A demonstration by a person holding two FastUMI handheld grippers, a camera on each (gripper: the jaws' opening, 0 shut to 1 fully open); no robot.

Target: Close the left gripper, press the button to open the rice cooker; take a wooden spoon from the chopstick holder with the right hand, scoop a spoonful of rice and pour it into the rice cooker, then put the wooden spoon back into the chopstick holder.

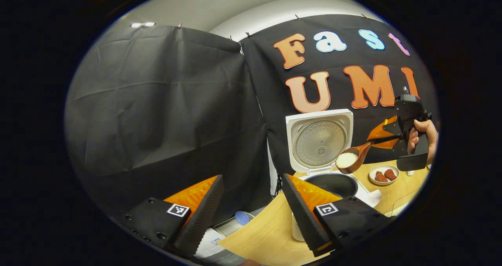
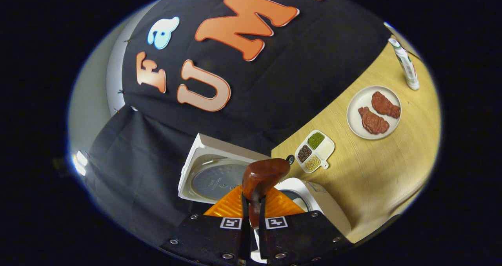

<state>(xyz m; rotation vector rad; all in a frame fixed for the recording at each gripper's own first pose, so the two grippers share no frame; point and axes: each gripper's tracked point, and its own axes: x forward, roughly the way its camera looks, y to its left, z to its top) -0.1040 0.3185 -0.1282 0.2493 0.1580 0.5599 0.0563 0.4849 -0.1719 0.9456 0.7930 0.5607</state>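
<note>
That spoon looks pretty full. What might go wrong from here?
1. The rice sits heaped in the wooden spoon, beside the open rice cooker's pot rather than squarely above it; tipping early could scatter grains on the table.
2. The right gripper pinches only the handle's end, so the spoon might twist.

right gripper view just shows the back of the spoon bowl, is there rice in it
Observer: Yes. The left gripper view shows a white heap of rice in the wooden spoon, held about level.
Operator: am i over the pot
Observer: Roughly. The spoon's bowl hangs above the right edge of the inner pot, in front of the open lid.
Operator: where's the left gripper
Observer: The left gripper sits short of the inner pot, fingers open, holding nothing.
</note>
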